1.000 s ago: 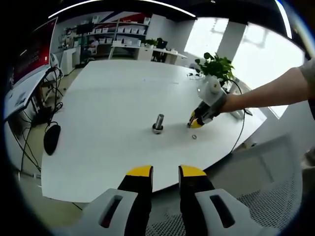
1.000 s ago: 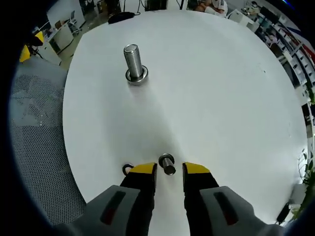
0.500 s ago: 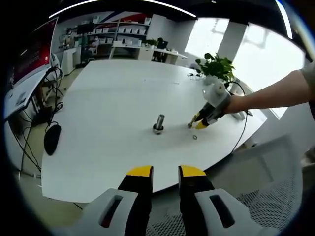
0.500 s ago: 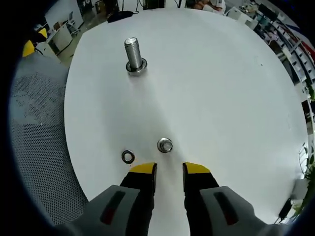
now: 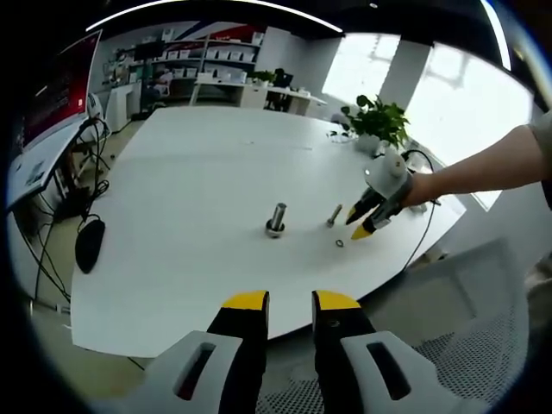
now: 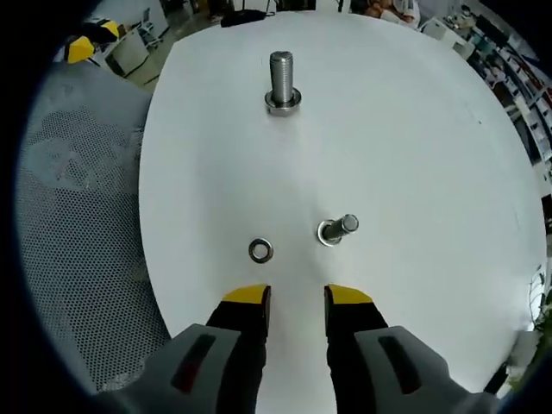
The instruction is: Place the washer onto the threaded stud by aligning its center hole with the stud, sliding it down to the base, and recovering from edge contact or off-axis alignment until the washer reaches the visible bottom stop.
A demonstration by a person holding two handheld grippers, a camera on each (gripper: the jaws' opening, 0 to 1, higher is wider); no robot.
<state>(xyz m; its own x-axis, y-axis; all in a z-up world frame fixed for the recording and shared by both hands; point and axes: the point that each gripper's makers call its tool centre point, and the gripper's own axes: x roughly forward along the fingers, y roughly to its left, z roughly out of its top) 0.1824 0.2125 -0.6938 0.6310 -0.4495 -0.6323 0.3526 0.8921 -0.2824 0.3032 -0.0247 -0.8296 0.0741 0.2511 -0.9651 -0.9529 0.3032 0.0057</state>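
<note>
Reading the right gripper view from the left, we meet the mesh chair back (image 6: 78, 216) past the table's near edge, then the white table (image 6: 414, 129) itself. The washer (image 6: 260, 250) lies flat just ahead of our right gripper (image 6: 297, 297) and a little to its left, close to that near edge. The gripper's yellow-tipped jaws stand narrowly apart with nothing between them. Right of the washer, near it but apart, a small bolt (image 6: 336, 229) rests on its side, shank pointing right. Far ahead, almost straight up the jaw line, the threaded stud (image 6: 282, 82) stands upright on its base, well apart from the washer, with bare tabletop between. We judge the pick comes first: a slight shift left, keeping off the edge. In the left gripper view, our left gripper (image 5: 289, 302) hangs off the table's near side, jaws narrowly parted and empty, much farther from the washer (image 5: 340, 243) than the right gripper (image 5: 362, 226).
</note>
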